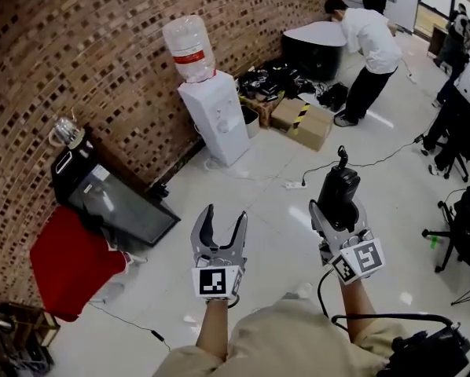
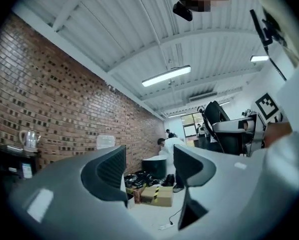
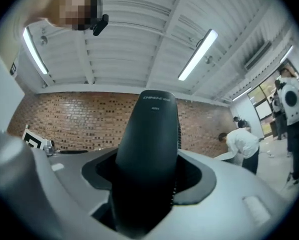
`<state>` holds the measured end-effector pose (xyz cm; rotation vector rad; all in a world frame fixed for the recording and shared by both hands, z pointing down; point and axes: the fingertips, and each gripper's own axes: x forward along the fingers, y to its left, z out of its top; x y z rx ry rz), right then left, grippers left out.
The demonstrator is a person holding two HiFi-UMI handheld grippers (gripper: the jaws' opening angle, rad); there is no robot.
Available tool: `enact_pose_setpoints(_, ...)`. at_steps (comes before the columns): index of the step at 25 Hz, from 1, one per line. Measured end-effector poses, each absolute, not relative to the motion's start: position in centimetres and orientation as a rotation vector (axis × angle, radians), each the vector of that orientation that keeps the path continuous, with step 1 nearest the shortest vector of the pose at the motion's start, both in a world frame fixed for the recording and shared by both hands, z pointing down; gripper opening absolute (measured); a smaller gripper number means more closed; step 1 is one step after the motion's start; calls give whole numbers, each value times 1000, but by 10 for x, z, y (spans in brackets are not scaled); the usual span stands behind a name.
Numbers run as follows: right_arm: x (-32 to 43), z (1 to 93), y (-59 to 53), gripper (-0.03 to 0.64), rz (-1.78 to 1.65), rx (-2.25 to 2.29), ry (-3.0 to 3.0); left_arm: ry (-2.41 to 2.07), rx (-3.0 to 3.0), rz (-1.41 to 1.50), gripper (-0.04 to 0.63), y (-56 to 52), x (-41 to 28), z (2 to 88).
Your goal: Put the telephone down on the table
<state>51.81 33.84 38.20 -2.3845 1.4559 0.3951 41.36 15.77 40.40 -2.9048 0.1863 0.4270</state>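
Holding the telephone is the job of my right tongs just now. Their two jaws press tight on the sides of the black phone. It sticks up out of them with its small aerial on top. My left tongs are wide apart with nothing in them. Through the gap I see only the far end of the room. Both tongs hang in the air over the white floor, tipped up a bit.

I think this is the carrying step, and the putting-down step is not yet done. The phone is not on any table. A dark table with a kettle on it stands by the brick wall, well off to my left.

Next I would need to bring the phone over a table top and lower it until it rests there. Only then should the jaws let go. If they let go too early, the phone would drop on the hard floor.
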Motion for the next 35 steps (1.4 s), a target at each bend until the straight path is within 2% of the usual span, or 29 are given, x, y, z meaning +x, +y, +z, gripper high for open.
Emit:
enact_pose_setpoints(7, 450, 372, 212, 296, 258, -2092, 1802, 601, -2858, 349, 287, 73, 302, 402)
enact_pose_setpoints(12, 352, 389, 126, 296, 236, -1856, 2005, 868, -2737, 323, 287, 27, 181, 421)
enact_pose_setpoints(21, 193, 414, 35, 296, 182, -1456, 2333, 1358, -2517, 346, 287, -12, 1, 448)
enact_pose_setpoints(31, 102, 447, -28, 296, 172, -1028, 2544, 1700, -2250, 385, 287, -22, -78, 483)
enact_pose_setpoints(35, 71, 477, -59, 296, 105, -913, 2586, 1832, -2252, 232, 287, -34, -100, 523)
